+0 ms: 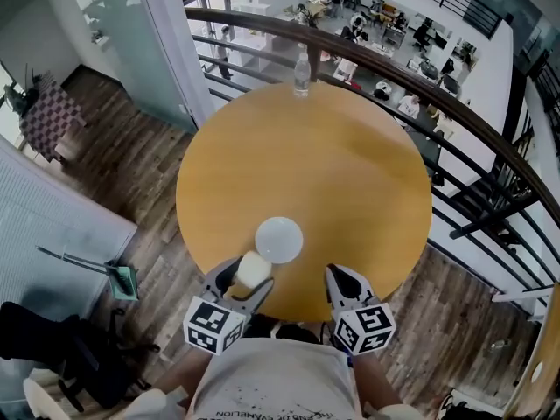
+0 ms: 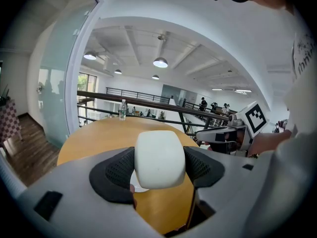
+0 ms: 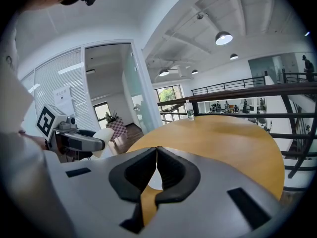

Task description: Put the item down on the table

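Item (image 2: 159,158), a smooth white rounded piece, is sitting pinched by its two sides in the left gripper (image 1: 248,276), over the near edge of the round table (image 1: 350,173). It is probably light, stiff and somewhat slippery. A white disc (image 1: 279,240) is lying just beyond it, crowding the landing spot. The right gripper (image 3: 156,168) is hanging nearby, jaws pressed together on nothing. A water bottle (image 1: 302,73) is standing well apart.

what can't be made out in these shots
The white item: what it is. The left gripper view shows one rounded face, and the jaws cover its sides.
Its underside: whether it touches the table. The left gripper body hides it, and the head view looks from above.
The bottle: its label is too small in every view.
The white disc: plate or lid. It is washed out in the head view and mostly behind the jaws in the right gripper view.
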`<action>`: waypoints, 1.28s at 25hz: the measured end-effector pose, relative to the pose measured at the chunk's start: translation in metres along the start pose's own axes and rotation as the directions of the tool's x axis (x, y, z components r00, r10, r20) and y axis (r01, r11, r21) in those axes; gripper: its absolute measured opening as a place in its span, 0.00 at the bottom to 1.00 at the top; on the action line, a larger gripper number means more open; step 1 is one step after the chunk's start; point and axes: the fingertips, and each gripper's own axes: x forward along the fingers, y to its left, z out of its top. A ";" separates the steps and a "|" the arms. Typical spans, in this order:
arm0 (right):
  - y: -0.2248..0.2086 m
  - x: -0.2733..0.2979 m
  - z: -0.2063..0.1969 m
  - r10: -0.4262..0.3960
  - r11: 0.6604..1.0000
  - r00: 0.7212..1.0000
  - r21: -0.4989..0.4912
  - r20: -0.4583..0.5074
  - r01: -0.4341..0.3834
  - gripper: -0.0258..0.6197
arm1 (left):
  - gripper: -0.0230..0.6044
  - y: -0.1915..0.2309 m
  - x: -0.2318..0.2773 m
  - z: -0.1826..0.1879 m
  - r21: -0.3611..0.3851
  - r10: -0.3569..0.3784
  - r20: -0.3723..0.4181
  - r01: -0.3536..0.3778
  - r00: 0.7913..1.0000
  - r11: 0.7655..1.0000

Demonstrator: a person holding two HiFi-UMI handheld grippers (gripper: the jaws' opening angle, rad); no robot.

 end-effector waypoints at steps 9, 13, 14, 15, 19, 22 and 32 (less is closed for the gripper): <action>-0.013 0.014 -0.004 -0.036 0.999 0.999 0.018 -0.027 0.036 0.08 | 0.54 0.015 0.019 -0.007 -0.004 -0.027 -0.049 0.027 0.998 1.000; -0.016 0.023 -0.014 -0.037 0.999 0.998 0.025 -0.047 0.038 0.08 | 0.54 0.020 0.034 -0.018 0.011 -0.039 -0.082 0.040 0.996 0.999; -0.017 0.025 -0.017 -0.037 0.999 0.998 0.027 -0.053 0.039 0.08 | 0.54 0.021 0.038 -0.022 0.009 -0.044 -0.092 0.045 0.995 0.999; -0.017 0.027 -0.020 -0.038 0.999 0.998 0.029 -0.058 0.040 0.08 | 0.54 0.022 0.042 -0.026 0.005 -0.048 -0.102 0.049 0.994 0.999; -0.022 0.032 -0.027 -0.041 0.998 0.996 0.039 -0.077 0.044 0.08 | 0.54 0.025 0.059 -0.035 0.009 -0.057 -0.140 0.059 0.988 0.998; -0.031 0.038 -0.028 -0.038 0.998 0.995 0.053 -0.088 0.042 0.08 | 0.54 0.026 0.076 -0.036 0.016 -0.063 -0.166 0.067 0.984 0.998; -0.043 0.051 -0.043 -0.036 0.994 0.991 0.095 -0.127 0.048 0.08 | 0.54 0.044 0.119 -0.053 0.022 -0.051 -0.237 0.058 0.970 0.998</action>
